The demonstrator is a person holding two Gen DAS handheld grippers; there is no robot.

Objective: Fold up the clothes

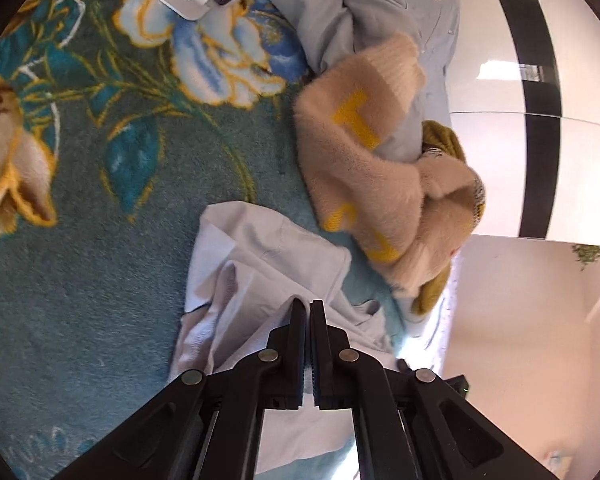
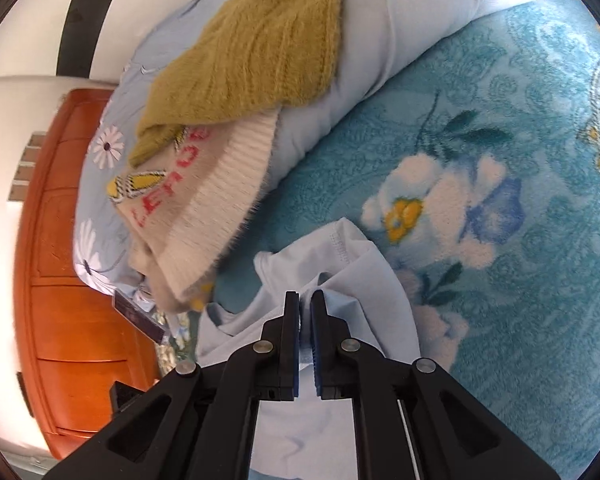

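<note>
A pale blue garment [image 1: 260, 264] lies crumpled on the floral blanket [image 1: 100, 180] of the bed, beside a heap of knitwear: a beige sweater [image 1: 364, 168] and a mustard sweater [image 2: 252, 52]. It is pinched by both tools: the left hand-held gripper [image 1: 307, 308] is closed on a fold of it, and the right hand-held gripper [image 2: 305, 300] is likewise clamped on its cloth. For a clean fold, the two held points should probably be kept level and taut, and the cloth laid well clear of the heap. Both grippers are angled downward toward the blanket.
</note>
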